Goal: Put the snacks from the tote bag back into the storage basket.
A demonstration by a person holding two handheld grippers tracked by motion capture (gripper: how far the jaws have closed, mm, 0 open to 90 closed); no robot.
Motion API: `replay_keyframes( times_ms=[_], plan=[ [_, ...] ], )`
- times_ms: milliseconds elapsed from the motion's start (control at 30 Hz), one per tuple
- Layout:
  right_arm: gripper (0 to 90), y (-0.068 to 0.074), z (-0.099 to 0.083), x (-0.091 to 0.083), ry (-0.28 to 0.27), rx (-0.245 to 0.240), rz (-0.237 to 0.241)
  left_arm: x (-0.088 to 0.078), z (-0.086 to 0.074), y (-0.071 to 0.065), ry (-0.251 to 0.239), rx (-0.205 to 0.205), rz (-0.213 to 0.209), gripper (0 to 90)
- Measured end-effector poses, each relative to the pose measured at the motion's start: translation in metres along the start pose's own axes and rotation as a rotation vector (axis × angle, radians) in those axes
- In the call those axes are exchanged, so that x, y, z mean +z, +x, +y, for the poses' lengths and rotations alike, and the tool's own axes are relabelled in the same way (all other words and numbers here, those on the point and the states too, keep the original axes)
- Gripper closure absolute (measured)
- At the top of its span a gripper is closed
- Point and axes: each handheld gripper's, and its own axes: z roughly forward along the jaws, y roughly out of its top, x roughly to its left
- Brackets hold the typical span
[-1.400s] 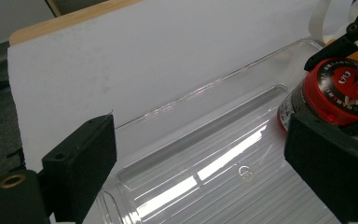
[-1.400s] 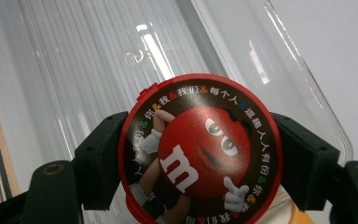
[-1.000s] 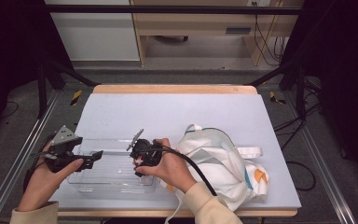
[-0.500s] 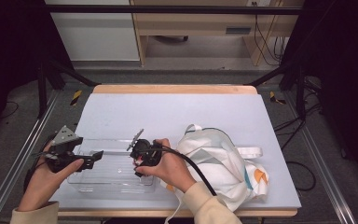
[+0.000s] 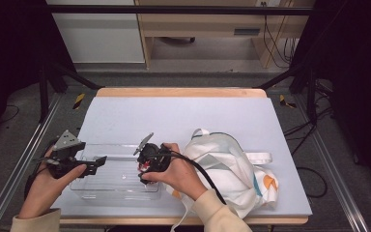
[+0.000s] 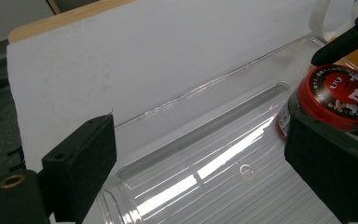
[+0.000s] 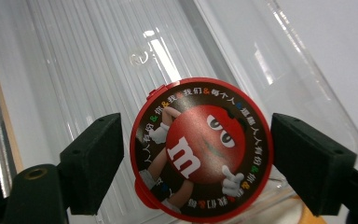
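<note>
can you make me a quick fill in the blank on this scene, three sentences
The M&M's container has a lid coloured ____.
It stands in a clear plastic ____ on the table.
The jaws of the right gripper stand to either side of the container, not ____ it.

Missing words: red; tray; touching

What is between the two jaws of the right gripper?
In the right gripper view, a red-lidded candy tub stands between the open jaws, untouched, inside the clear tray.

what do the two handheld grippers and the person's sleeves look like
Both the left gripper and the right gripper are black with blocky matte jaws. The left carries a grey three-cornered plate; a black cable trails from the right. The sleeves are cream.
</note>
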Motion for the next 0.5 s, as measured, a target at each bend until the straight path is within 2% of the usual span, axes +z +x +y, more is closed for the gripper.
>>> replay_keyframes(
  times_ms=[233,333,500],
  plan=[
    [15.9,0.003,-0.005,-0.014,-0.062,0.012,-0.009,0.0,0.0,0.0,0.002,0.0,0.004,9.0],
    [15.0,0.006,-0.01,-0.022,-0.091,0.004,-0.014,0.0,0.0,0.0,-0.001,0.001,0.006,8.8],
    [14.2,0.009,-0.023,-0.036,-0.139,0.029,-0.03,0.003,-0.001,-0.001,0.014,0.006,0.007,8.6]
  ],
)
